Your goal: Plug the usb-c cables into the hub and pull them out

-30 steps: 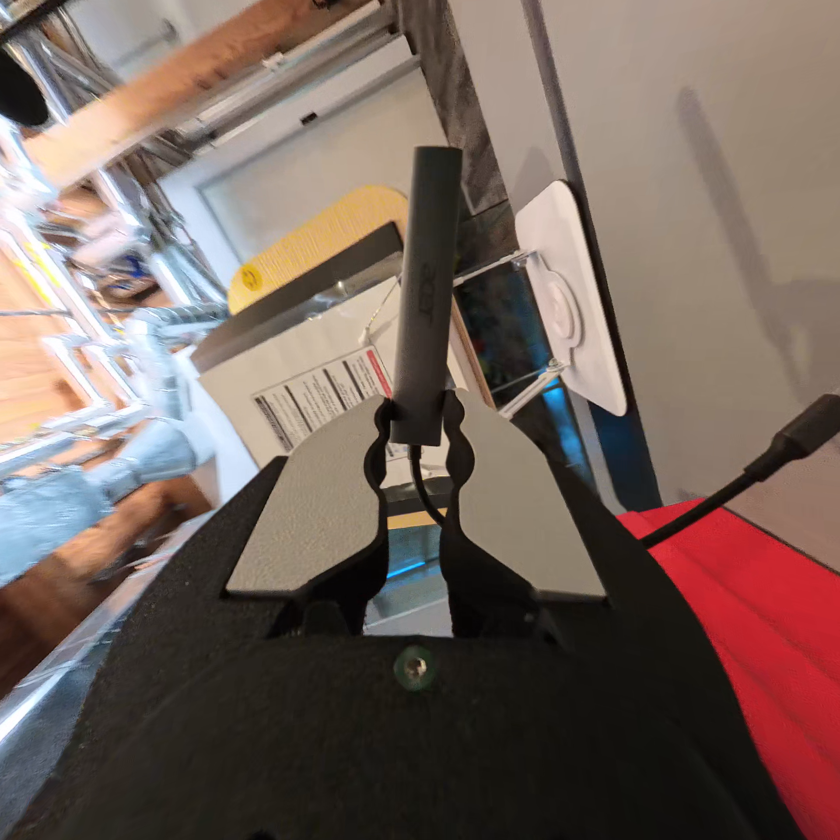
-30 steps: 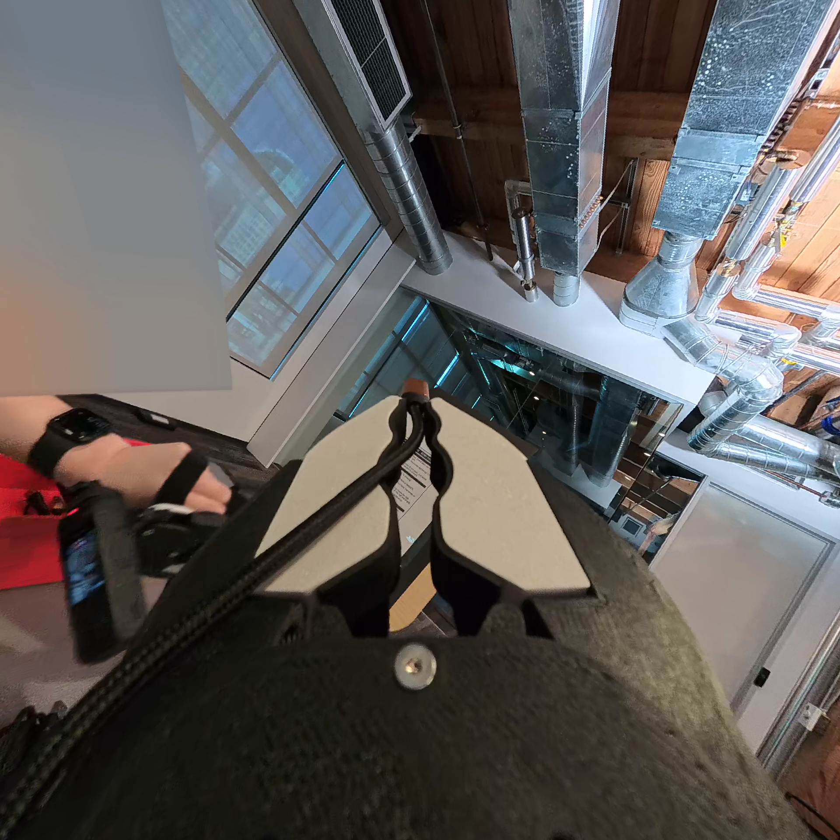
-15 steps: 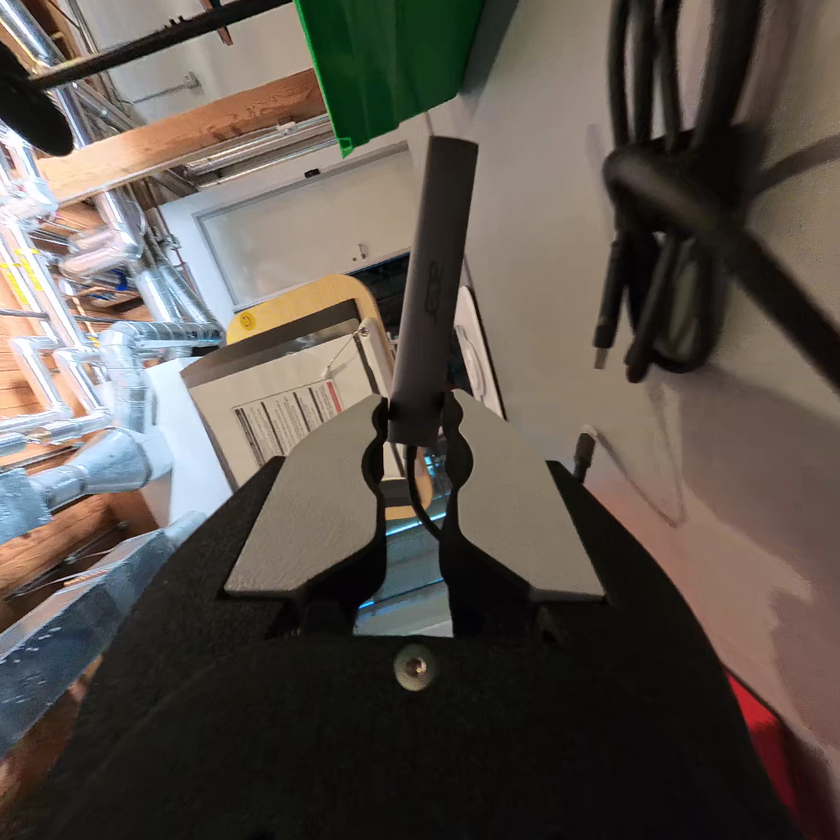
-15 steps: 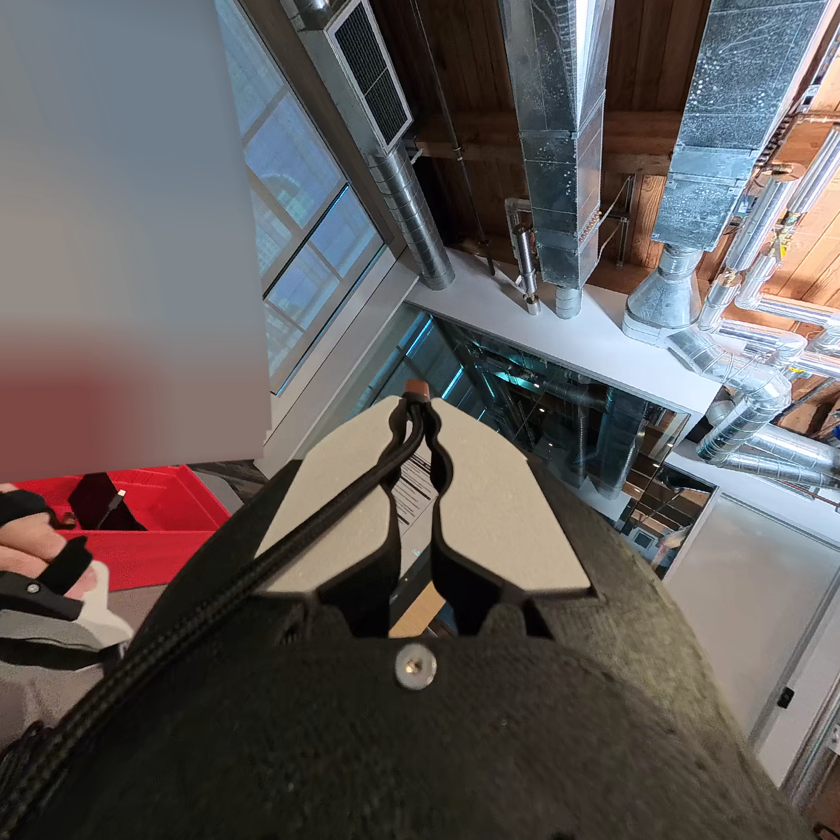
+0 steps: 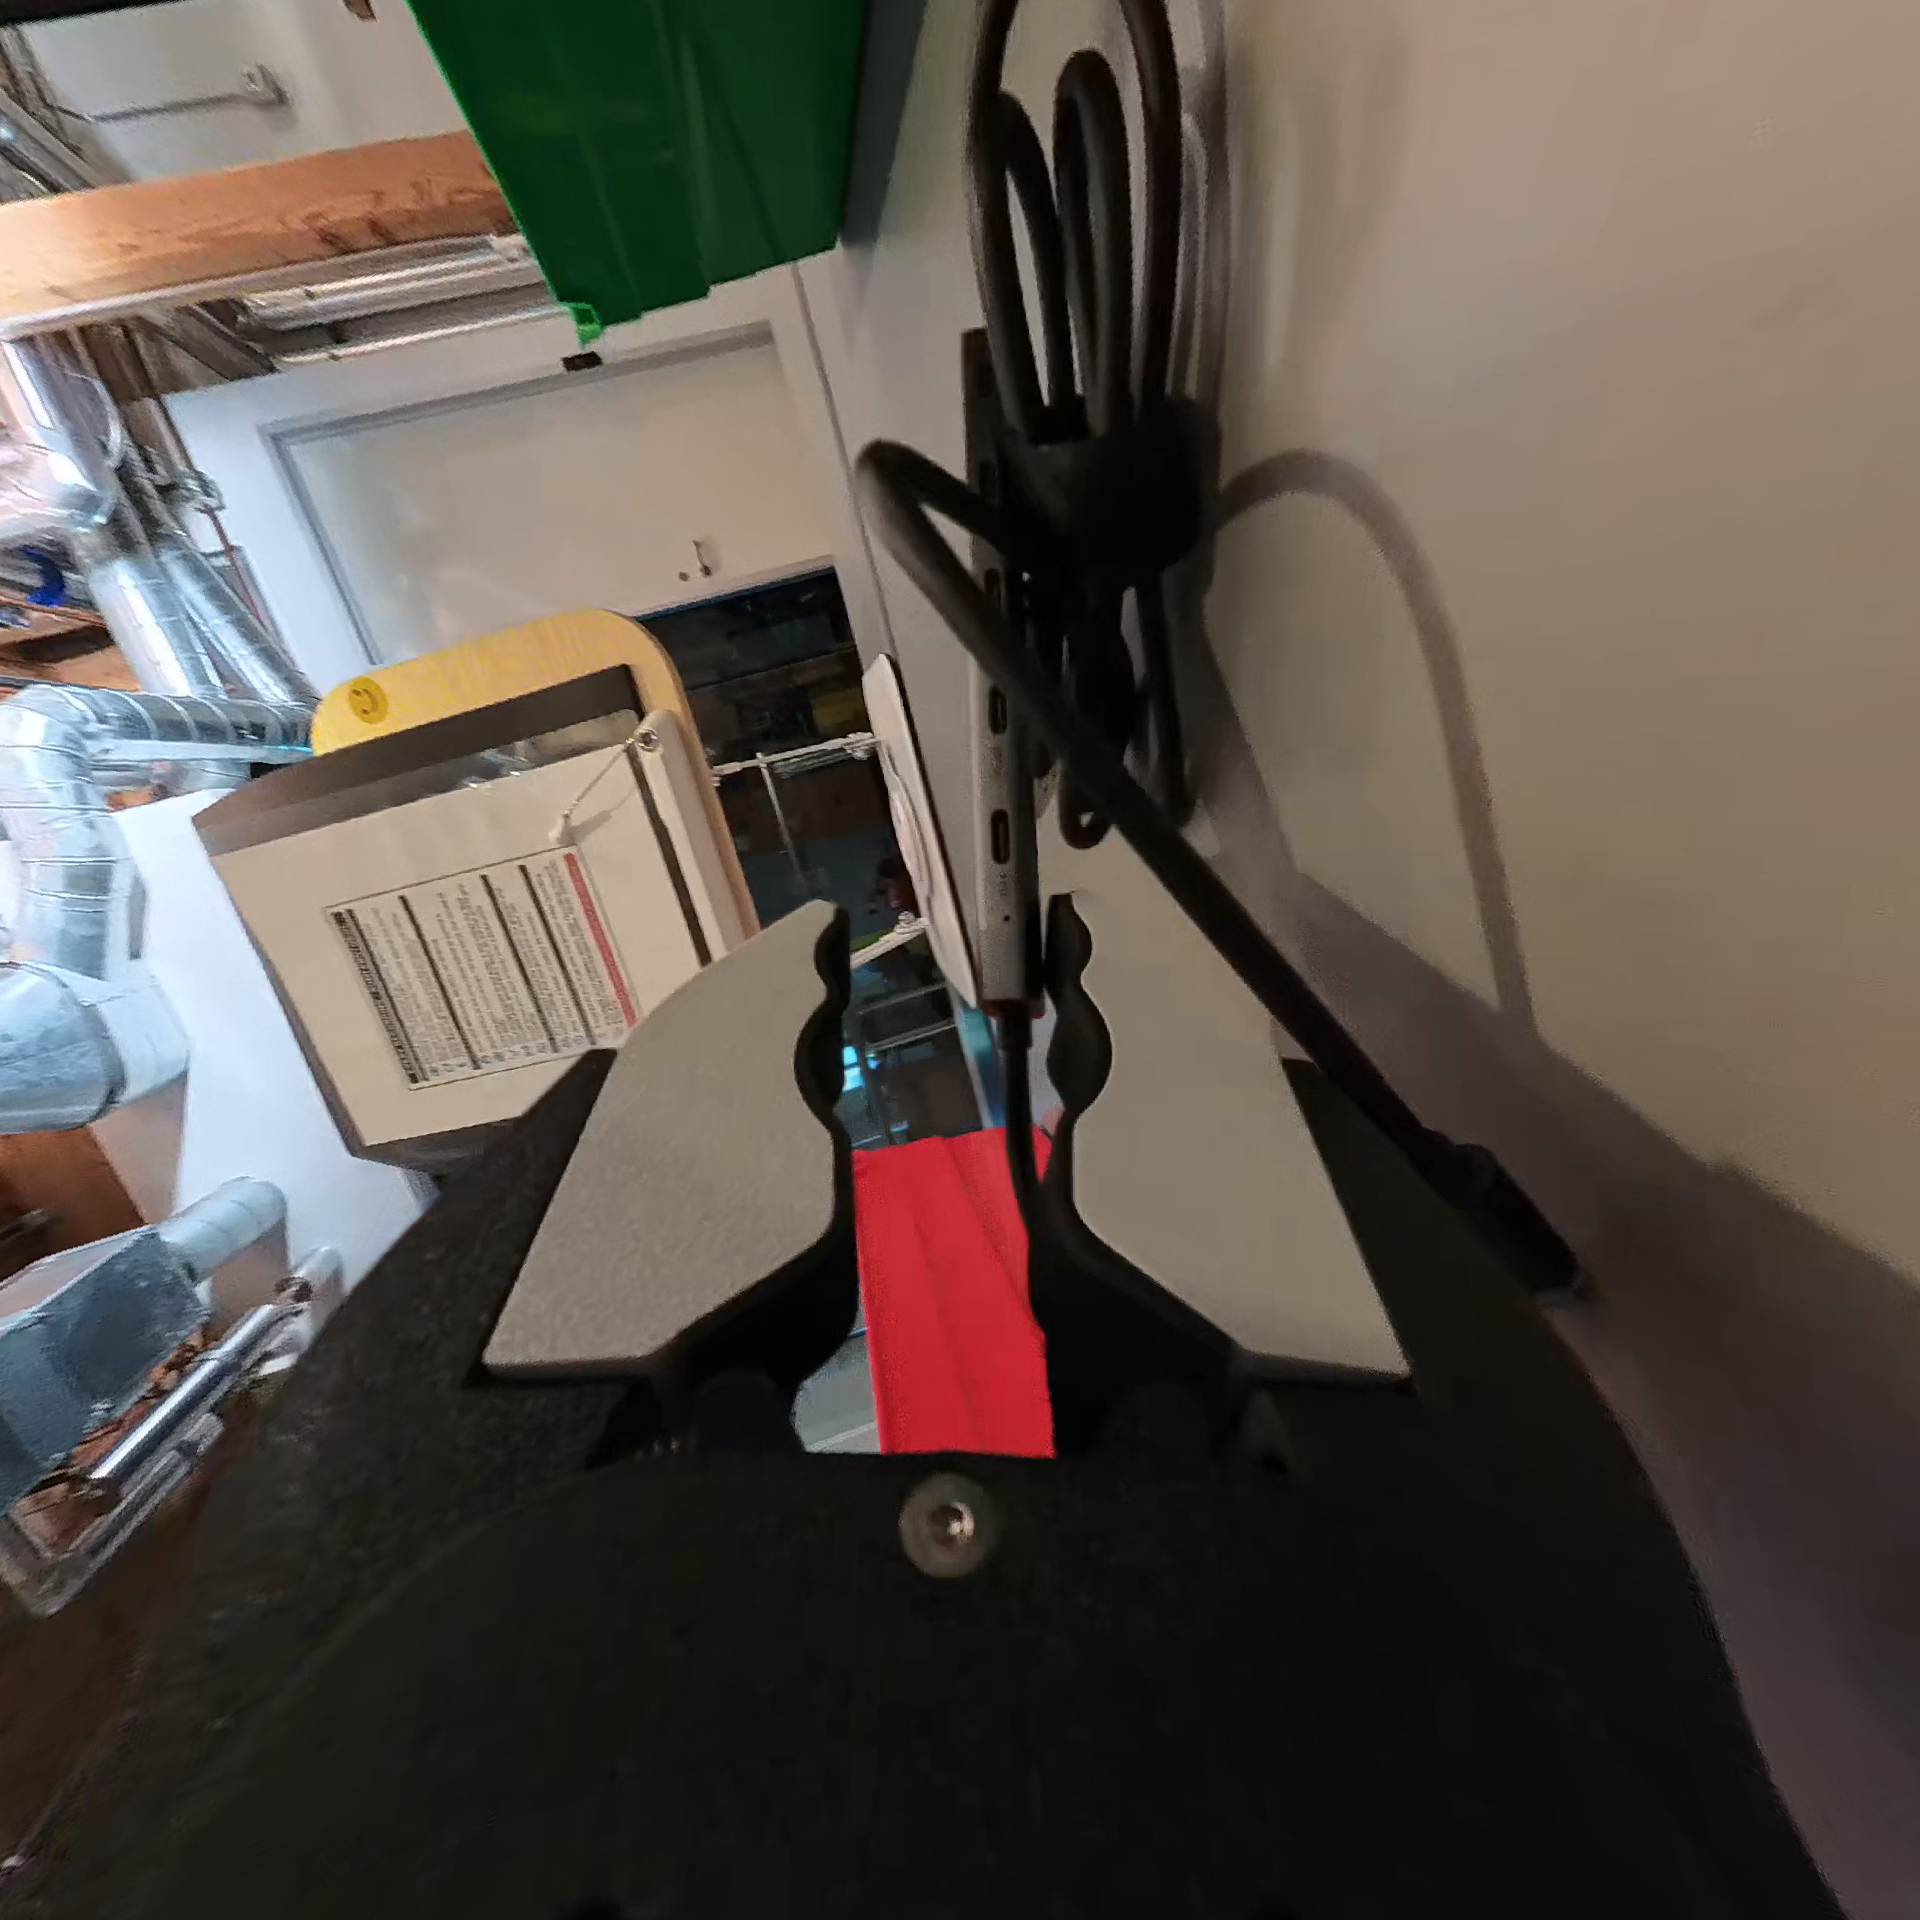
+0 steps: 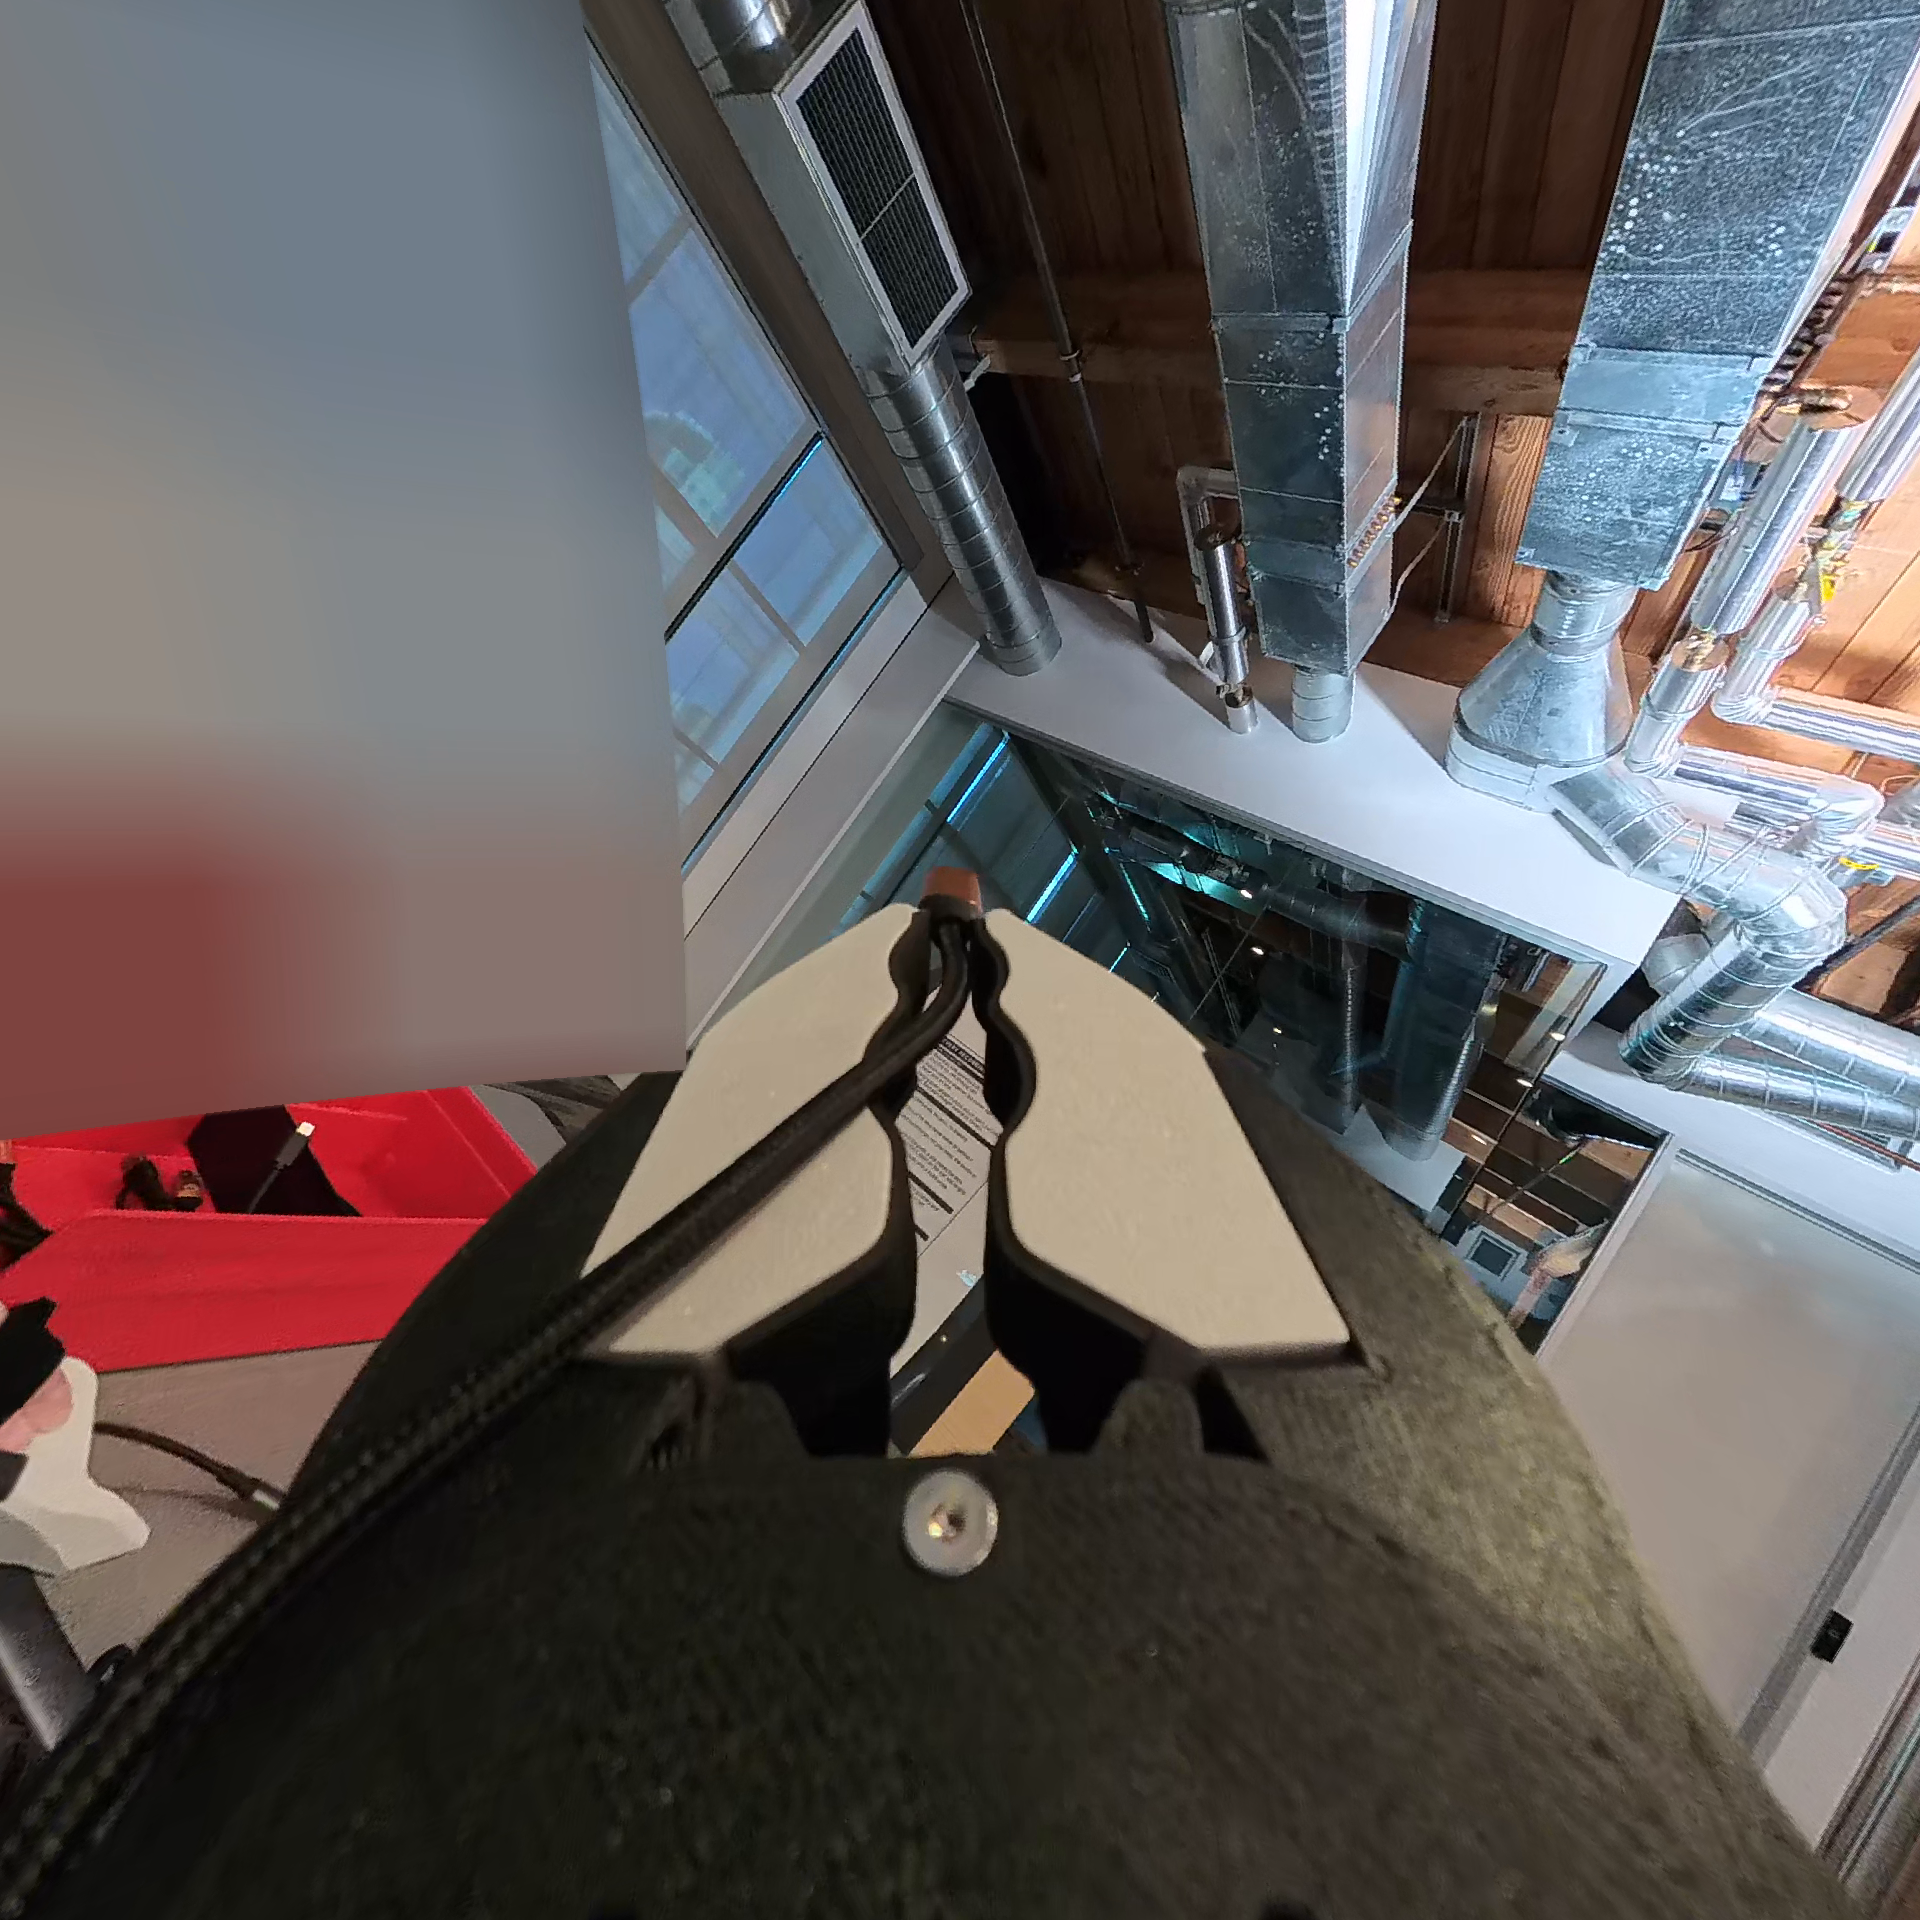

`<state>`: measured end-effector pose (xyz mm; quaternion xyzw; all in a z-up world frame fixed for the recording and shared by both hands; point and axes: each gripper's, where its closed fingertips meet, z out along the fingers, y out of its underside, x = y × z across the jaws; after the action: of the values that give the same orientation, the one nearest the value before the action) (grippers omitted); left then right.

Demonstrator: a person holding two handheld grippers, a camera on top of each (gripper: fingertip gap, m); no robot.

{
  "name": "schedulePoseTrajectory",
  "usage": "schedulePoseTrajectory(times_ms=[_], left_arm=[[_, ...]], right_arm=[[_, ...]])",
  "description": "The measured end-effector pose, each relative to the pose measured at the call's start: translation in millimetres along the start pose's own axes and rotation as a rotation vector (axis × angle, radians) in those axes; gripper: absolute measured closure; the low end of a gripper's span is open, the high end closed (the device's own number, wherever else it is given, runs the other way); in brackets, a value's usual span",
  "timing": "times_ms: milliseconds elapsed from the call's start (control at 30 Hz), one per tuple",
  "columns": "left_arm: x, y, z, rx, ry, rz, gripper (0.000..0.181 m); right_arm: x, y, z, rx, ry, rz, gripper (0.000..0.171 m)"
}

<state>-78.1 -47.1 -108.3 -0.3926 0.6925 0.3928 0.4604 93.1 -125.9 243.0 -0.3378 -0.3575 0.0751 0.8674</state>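
Observation:
In the left wrist view my left gripper (image 5: 945, 914) is open. The slim grey hub (image 5: 994, 779) lies on edge on the pale table (image 5: 1610, 520), close against my right-hand finger (image 5: 1174, 1143), with its ports facing me. Its black lead (image 5: 1023, 1101) runs back between the fingers. A bundle of coiled black cables (image 5: 1091, 416) lies just past the hub, and one black cable (image 5: 1351, 1060) ends in a plug at the right. In the right wrist view my right gripper (image 6: 951, 914) is shut on a braided black cable (image 6: 727, 1195); its copper-coloured plug (image 6: 954, 885) sticks out past the tips, pointing up toward the ceiling.
A green bin (image 5: 665, 135) stands beyond the cables and a white flat pad (image 5: 909, 810) beside the hub. A red bin (image 6: 260, 1257) with a small black box (image 6: 260, 1153) is at the lower left of the right wrist view. A person's hand (image 6: 26, 1392) shows at that edge. There is about 40 cm between the tips of the two grippers.
My left gripper has opened and let go of the hub, and its view has swung toward the coiled cables. My right gripper keeps its hold on the braided cable and has barely moved.

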Motion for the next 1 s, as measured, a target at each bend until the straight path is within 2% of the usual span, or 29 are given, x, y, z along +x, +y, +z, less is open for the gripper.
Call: schedulePoseTrajectory(times_ms=[233,333,367,467,533,633,833,1000], left_arm=[[11,6,15,-0.049,0.082,0.014,0.146],[16,1,20,-0.026,0.124,0.02,0.157],[18,-1,21,-0.01,0.139,0.019,0.168],[11,-3,24,0.02,0.149,-0.019,0.171],[-1,-3,23,0.047,0.177,-0.109,0.172],[-35,6,25,0.051,0.149,-0.246,0.172],[-128,28,31,0.09,-0.052,-0.476,0.172],[-196,41,37,0.146,-0.183,-0.621,0.172]], right_arm=[[-2,2,2,-0.006,-0.009,-0.001,0.164],[-3,3,3,-0.013,-0.014,-0.002,0.164],[-3,4,3,-0.015,-0.017,-0.001,0.164],[-4,6,4,-0.019,-0.023,0.001,0.164],[-5,8,6,-0.023,-0.031,0.007,0.164],[-5,15,9,-0.051,-0.033,0.026,0.164],[-12,46,29,-0.209,-0.027,0.061,0.164],[-36,72,56,-0.339,-0.028,0.021,0.164]])
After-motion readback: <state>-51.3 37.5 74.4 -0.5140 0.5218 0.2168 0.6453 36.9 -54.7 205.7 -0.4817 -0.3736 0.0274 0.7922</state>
